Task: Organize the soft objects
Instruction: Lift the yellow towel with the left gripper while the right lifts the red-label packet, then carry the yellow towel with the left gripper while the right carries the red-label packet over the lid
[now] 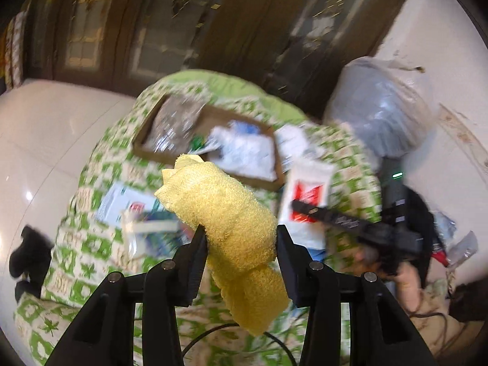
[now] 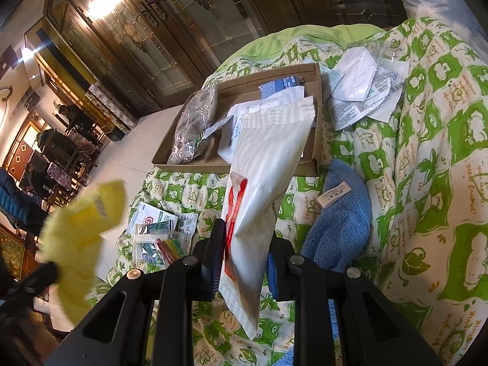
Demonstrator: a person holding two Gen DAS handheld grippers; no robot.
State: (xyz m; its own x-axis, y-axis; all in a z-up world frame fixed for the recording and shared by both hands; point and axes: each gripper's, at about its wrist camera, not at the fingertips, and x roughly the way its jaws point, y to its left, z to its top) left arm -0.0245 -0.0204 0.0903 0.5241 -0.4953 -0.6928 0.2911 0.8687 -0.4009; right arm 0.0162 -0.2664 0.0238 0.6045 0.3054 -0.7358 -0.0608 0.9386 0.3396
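The left gripper [image 1: 241, 244] is lifted above the bed and is closed on a rolled yellow towel [image 1: 225, 213]. The long axis of the towel goes from low near the camera up and away to the left, toward the cardboard tray [image 1: 146, 152]; its lower end hangs under the fingers.

The right gripper [image 2: 247, 259] is also above the green patterned quilt [image 2: 427, 158] and clamps a white plastic pouch [image 2: 268, 164] with red print. The pouch stands nearly upright between the fingers, and its top leans away over the front rim of the tray.

Only the right wrist view shows a blue towel [image 2: 338, 222] lying on the quilt just right of the gripper, and loose white packets [image 2: 357, 91] beside the tray. Only the left wrist view shows a big grey plastic bag [image 1: 381, 106] behind the bed, and the right gripper from the side with its pouch.
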